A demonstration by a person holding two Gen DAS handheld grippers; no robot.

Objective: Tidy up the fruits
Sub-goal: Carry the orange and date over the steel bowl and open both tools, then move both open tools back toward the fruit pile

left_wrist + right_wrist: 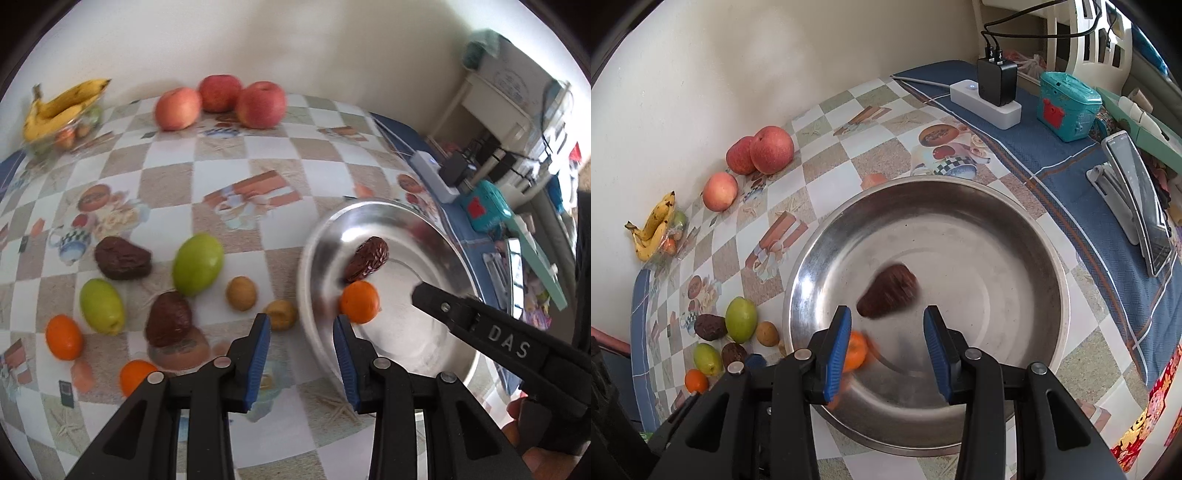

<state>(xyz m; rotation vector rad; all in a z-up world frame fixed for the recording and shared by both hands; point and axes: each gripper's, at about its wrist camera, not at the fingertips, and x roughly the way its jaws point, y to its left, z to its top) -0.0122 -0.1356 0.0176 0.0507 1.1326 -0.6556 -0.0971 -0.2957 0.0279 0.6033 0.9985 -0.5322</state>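
A steel bowl [448,266] [1027,236] holds a dark red date [366,258] [888,291] and a small orange [359,301] [856,350]; both look motion-blurred in the right wrist view. My left gripper [302,336] is open and empty, over the bowl's left rim. My right gripper [886,328] is open and empty above the bowl; its finger shows in the left wrist view [443,302]. Loose on the table: two green fruits [198,264] [102,305], two dates [122,257] [169,318], two brown fruits [241,293] [280,314], two oranges [63,336] [136,376].
Three red apples [221,101] [759,151] and a bag with bananas [62,107] [655,229] sit along the wall. A power strip with charger [990,96], a teal box [1067,105] and a phone on a stand [1137,199] lie right of the bowl.
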